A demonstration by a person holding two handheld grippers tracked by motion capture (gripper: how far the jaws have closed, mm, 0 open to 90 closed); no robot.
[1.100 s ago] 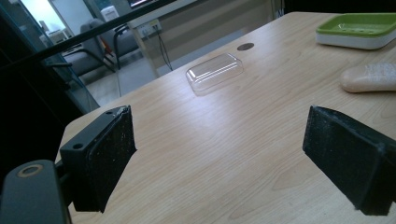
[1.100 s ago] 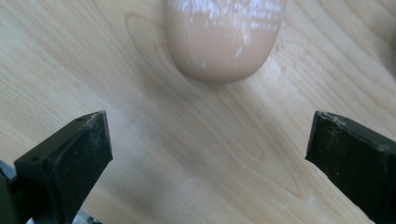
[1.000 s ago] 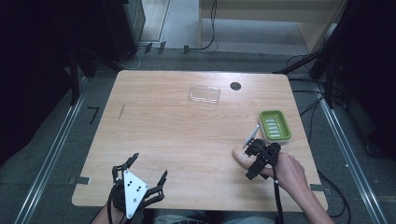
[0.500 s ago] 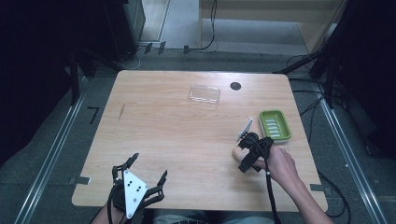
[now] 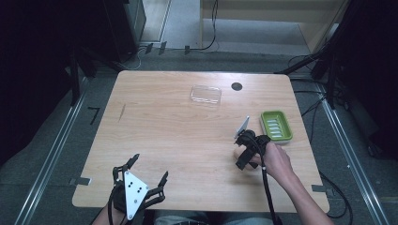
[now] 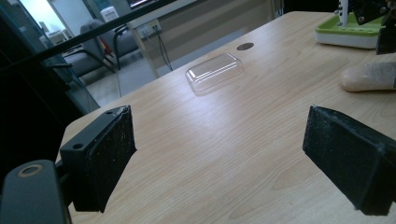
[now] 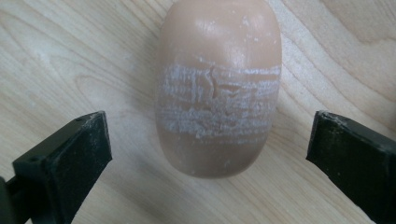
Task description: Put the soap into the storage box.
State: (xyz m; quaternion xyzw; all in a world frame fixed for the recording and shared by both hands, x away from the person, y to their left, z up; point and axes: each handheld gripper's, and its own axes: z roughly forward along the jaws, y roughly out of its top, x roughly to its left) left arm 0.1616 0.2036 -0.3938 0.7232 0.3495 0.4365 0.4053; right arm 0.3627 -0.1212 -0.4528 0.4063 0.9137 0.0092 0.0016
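Right gripper view: one soap bar, unheld.

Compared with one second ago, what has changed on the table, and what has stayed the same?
The right gripper has moved forward and a little to the left, and now hangs over the tan soap bar, jaws open on either side of it, not gripping. The left gripper has stayed open at the near edge. The soap bar, the green soap dish and the clear lid have not moved.
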